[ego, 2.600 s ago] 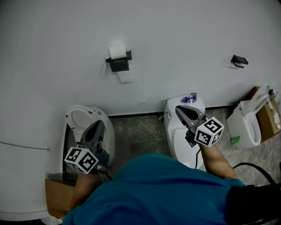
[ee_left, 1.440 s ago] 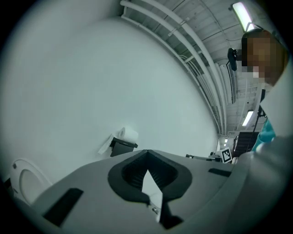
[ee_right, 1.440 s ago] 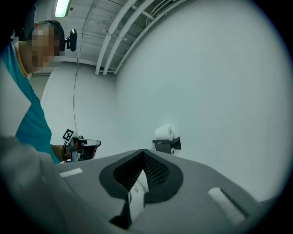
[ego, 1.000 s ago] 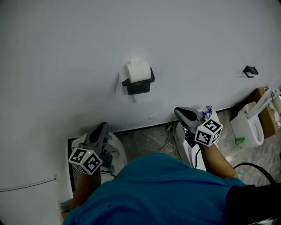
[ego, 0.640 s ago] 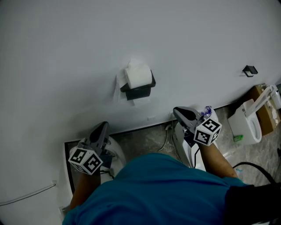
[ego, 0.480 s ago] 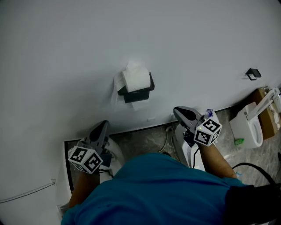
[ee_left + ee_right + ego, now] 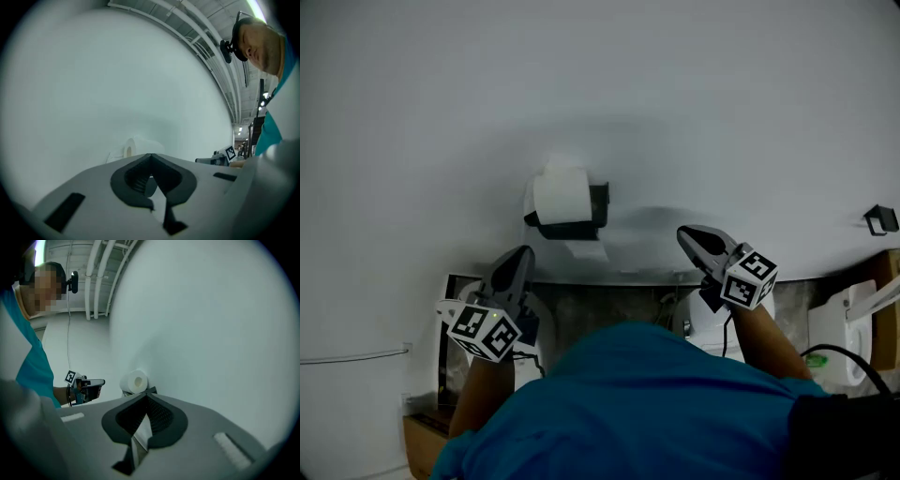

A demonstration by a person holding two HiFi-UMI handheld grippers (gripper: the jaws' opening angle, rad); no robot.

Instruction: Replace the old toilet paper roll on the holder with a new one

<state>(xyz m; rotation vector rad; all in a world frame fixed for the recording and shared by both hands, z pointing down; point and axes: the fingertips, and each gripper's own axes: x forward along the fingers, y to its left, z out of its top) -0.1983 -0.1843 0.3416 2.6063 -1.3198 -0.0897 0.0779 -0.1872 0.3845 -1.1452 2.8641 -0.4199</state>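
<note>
A white toilet paper roll (image 7: pixel 562 196) sits on a black wall holder (image 7: pixel 573 227), with a loose sheet hanging below it. The roll (image 7: pixel 133 145) shows past my left jaws, and the roll (image 7: pixel 134 380) lies ahead of my right jaws. My left gripper (image 7: pixel 518 256) is below and left of the holder, shut and empty. My right gripper (image 7: pixel 691 234) is to the holder's right, at about its height, also shut with nothing in it. Both point at the white wall and are clear of the roll.
Two white toilets stand against the wall below my hands, one under the left gripper (image 7: pixel 459 291) and one under the right (image 7: pixel 703 333). Another black holder (image 7: pixel 881 219) is on the wall far right. A cardboard box (image 7: pixel 422 445) sits at the lower left.
I have stepped closer to the wall: the roll and holder look larger and sit lower in the head view. Both grippers moved forward toward the wall and stayed shut.
</note>
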